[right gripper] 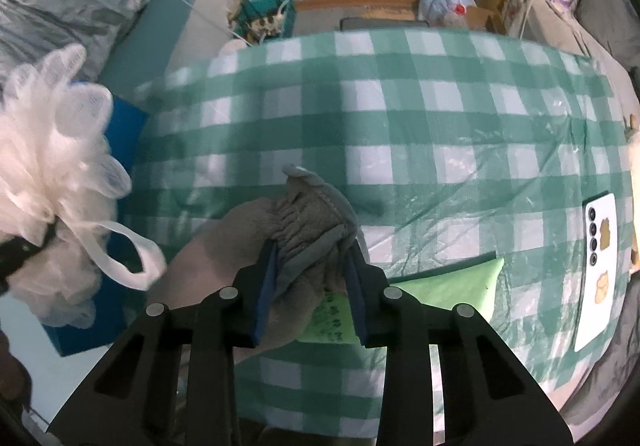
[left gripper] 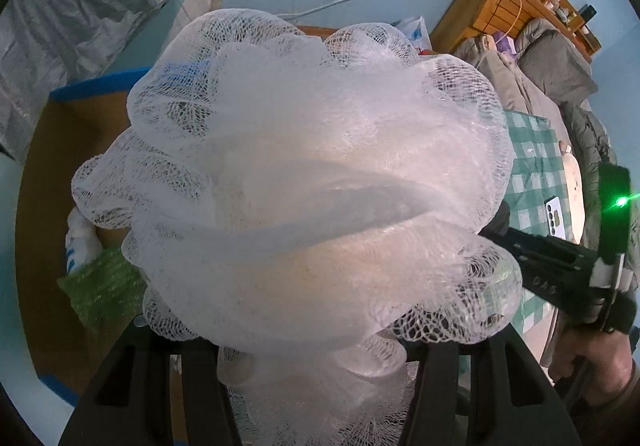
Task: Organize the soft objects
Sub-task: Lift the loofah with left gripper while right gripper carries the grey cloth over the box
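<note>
The left tongs [left gripper: 316, 358] grip a white mesh bath pouf [left gripper: 296, 174] at its lower folds; the pouf fills most of the left wrist view and hides what lies straight below. Past its left edge shows a brown cardboard box [left gripper: 60, 166] with blue-taped rim, holding a green bubble-wrap piece [left gripper: 104, 294] and a white-and-blue item [left gripper: 82, 242]. In the right wrist view the pouf [right gripper: 52, 182] hangs off the desk's left edge, over the blue rim of the box [right gripper: 128, 118], its white loop [right gripper: 128, 258] dangling.

The right tongs [right gripper: 310, 266] are narrowed onto a bunched grey sock [right gripper: 296, 230], pads pressing both its sides, low over the green-checked desk [right gripper: 440, 118]. A green sponge [right gripper: 448, 282] lies just beside and partly under the tongs' right finger. A white phone [right gripper: 598, 266] rests near the desk's right edge, well apart from the sock. The middle and far part of the desk lies open as far as the cluttered back edge
</note>
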Demonstrator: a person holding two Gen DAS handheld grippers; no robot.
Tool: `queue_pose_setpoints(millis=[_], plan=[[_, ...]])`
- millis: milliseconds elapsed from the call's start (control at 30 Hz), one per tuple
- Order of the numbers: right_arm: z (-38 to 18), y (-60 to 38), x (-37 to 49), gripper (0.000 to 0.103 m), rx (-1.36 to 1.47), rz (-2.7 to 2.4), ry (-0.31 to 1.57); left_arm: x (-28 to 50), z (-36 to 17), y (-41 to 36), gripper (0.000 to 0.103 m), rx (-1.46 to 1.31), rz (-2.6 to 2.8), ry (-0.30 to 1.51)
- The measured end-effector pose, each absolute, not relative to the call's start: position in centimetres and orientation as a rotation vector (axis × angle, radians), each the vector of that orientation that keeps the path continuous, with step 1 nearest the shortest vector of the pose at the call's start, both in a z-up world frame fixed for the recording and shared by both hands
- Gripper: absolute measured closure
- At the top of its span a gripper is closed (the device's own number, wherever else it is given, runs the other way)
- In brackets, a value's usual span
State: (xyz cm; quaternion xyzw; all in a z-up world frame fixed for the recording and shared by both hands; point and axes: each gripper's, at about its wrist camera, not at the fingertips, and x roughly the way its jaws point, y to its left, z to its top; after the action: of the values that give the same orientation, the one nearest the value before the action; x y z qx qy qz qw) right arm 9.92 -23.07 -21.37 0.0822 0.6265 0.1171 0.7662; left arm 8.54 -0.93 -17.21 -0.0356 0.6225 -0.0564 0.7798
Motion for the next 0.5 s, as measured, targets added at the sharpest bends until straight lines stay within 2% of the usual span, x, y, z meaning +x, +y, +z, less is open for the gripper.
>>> queue_pose_setpoints(millis=[500], plan=[[-15.5, -21.2, 8.0, 0.076, 0.095, 0.365, 1.196, 5.7, -14.4, 0.1, 0.048, -0.099, -0.113, 1.289]])
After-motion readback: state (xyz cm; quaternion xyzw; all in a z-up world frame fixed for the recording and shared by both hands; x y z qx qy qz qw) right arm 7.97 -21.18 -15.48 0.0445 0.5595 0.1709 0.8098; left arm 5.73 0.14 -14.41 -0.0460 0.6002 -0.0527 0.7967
